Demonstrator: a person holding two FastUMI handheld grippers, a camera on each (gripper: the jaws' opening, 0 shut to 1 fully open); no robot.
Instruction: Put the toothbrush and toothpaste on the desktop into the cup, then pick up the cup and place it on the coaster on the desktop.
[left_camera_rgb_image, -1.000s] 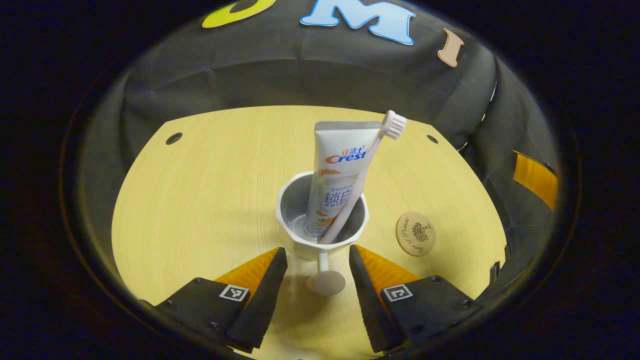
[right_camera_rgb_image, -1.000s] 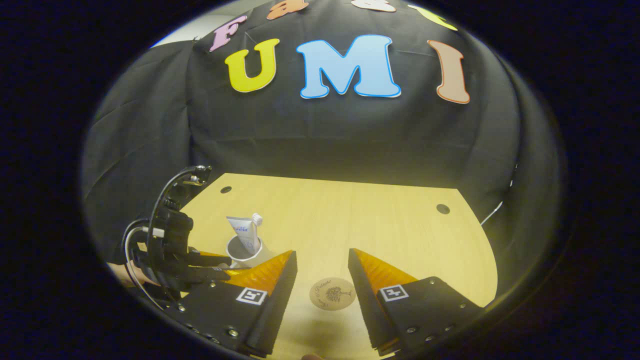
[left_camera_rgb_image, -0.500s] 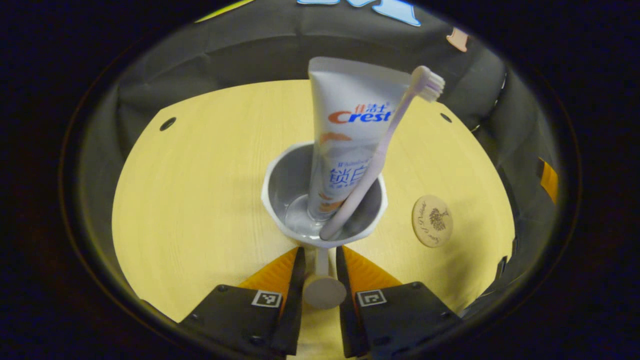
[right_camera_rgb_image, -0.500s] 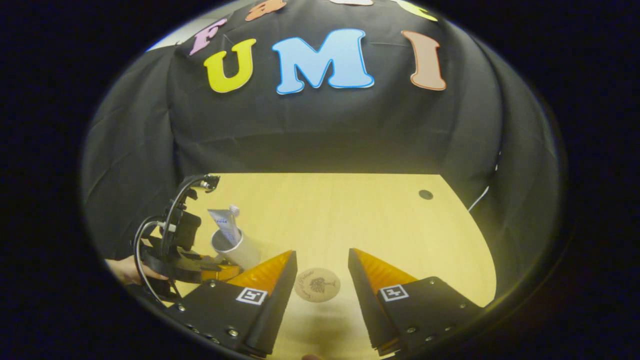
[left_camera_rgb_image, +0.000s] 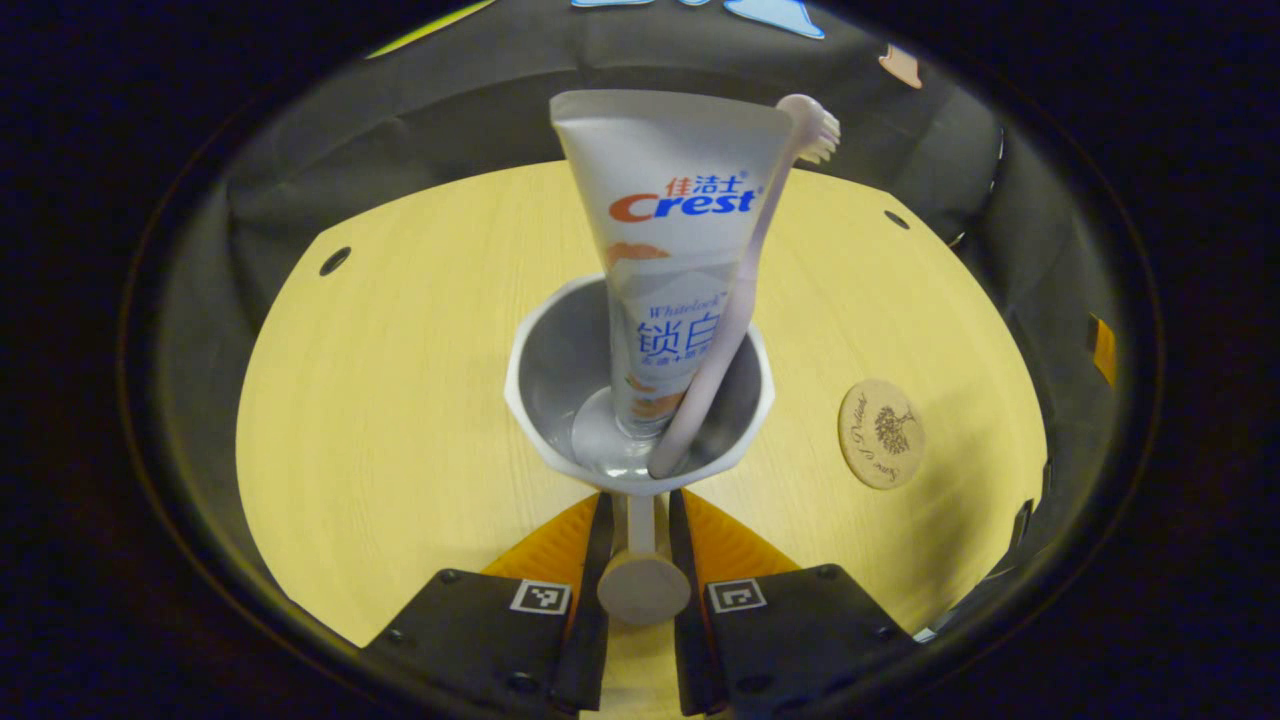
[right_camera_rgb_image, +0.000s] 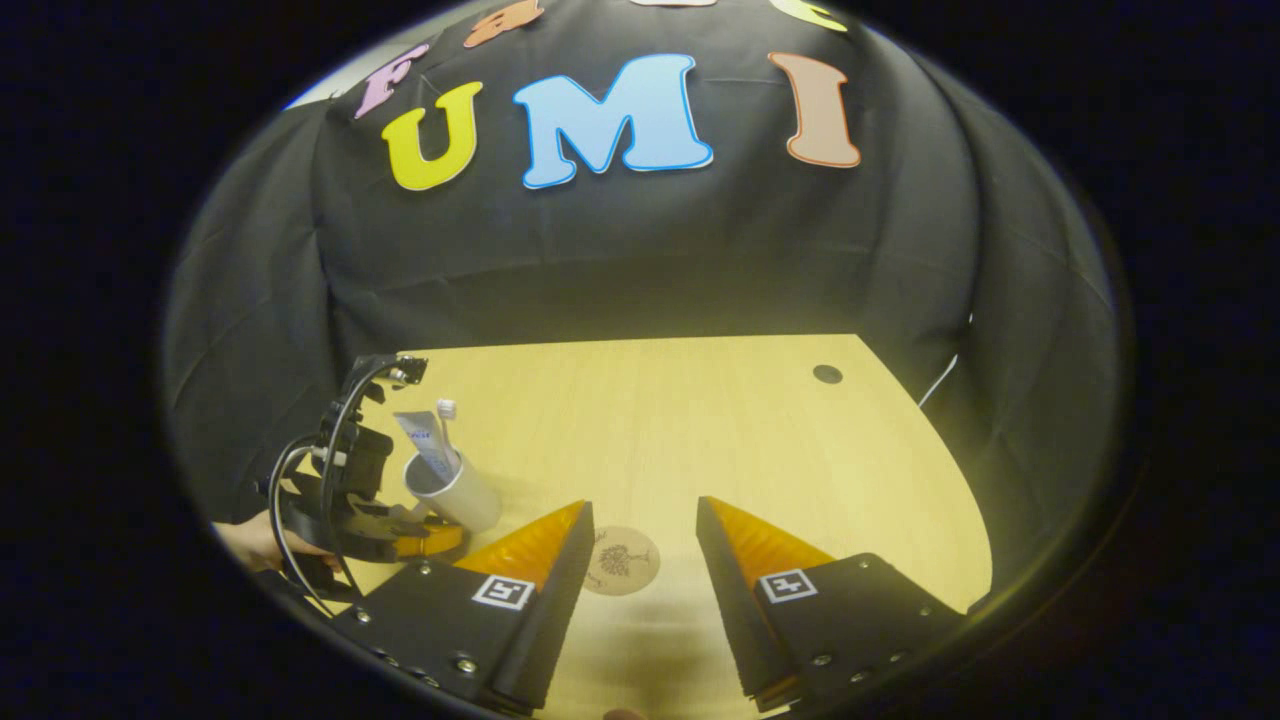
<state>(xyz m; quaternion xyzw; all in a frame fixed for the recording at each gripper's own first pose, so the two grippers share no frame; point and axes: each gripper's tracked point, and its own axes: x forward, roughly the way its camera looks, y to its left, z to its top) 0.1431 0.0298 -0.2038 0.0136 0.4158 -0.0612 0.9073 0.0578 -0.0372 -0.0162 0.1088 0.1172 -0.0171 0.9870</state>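
Left gripper (left_camera_rgb_image: 637, 510): seen at the bottom of the left gripper view, its jaws were drawn in narrow, pressing from both sides on the cup's handle (left_camera_rgb_image: 640, 560), a thin white bar ending in a round knob.
Cup (left_camera_rgb_image: 640, 385): white, with a faceted rim and a grey inside, it sat directly beyond the left gripper's fingertips. In the right gripper view the cup (right_camera_rgb_image: 455, 490) was tilted, with the left gripper (right_camera_rgb_image: 420, 530) at its near side; whether its base touched the bench could not be told.
Toothpaste (left_camera_rgb_image: 672, 240): a white tube stood in the cup, cap end down on the cup's floor, its flat crimped end high above the rim.
Toothbrush (left_camera_rgb_image: 735, 300): pale pink, it stood in the cup leaning against the right side of the tube, bristle head up and level with the top of the tube.
Coaster (left_camera_rgb_image: 881, 434): a round wooden disc with a dark tree design lay flat on the bench to the right of the cup, apart from it.
Right gripper (right_camera_rgb_image: 640, 525): its jaws stood wide apart and held nothing; the coaster (right_camera_rgb_image: 622, 560) lay on the bench between its fingertips, closer to the left one.
Hand (right_camera_rgb_image: 255, 545): part of a hand showed behind the left gripper.
Bench (left_camera_rgb_image: 400, 380): pale yellow wood with small dark round holes towards its far edge.
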